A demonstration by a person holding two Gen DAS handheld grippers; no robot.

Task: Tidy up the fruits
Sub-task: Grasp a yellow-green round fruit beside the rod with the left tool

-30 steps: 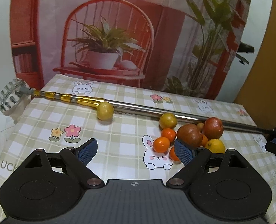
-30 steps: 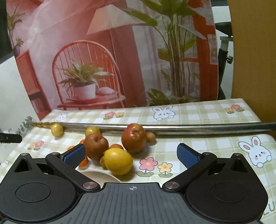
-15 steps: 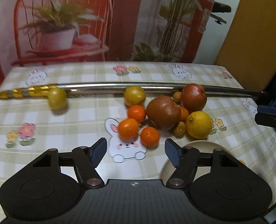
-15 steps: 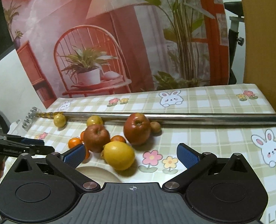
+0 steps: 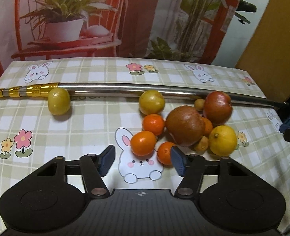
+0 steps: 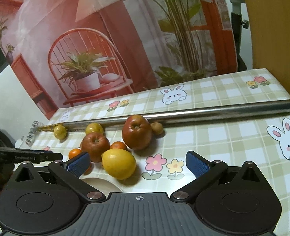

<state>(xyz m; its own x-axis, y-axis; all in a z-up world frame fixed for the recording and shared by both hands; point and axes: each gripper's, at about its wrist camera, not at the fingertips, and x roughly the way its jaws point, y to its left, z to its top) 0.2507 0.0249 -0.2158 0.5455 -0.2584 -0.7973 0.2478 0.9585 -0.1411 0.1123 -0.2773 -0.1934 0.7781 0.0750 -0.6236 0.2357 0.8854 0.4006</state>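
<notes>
Left gripper (image 5: 142,160) sat wide open, empty, lower centre of its view; right gripper (image 6: 138,162) likewise. Fruit pile (image 5: 184,125) lay centre-right w/ a lemon (image 6: 119,164) nearest, against a metal rod (image 5: 125,88).

We bring the left gripper (image 5: 142,162) closer to the fruit: its opening is narrower than a second ago and its right pad now touches an orange (image 5: 165,153). The right gripper (image 6: 138,162) tilts, the lemon (image 6: 119,163) nearer.
</notes>
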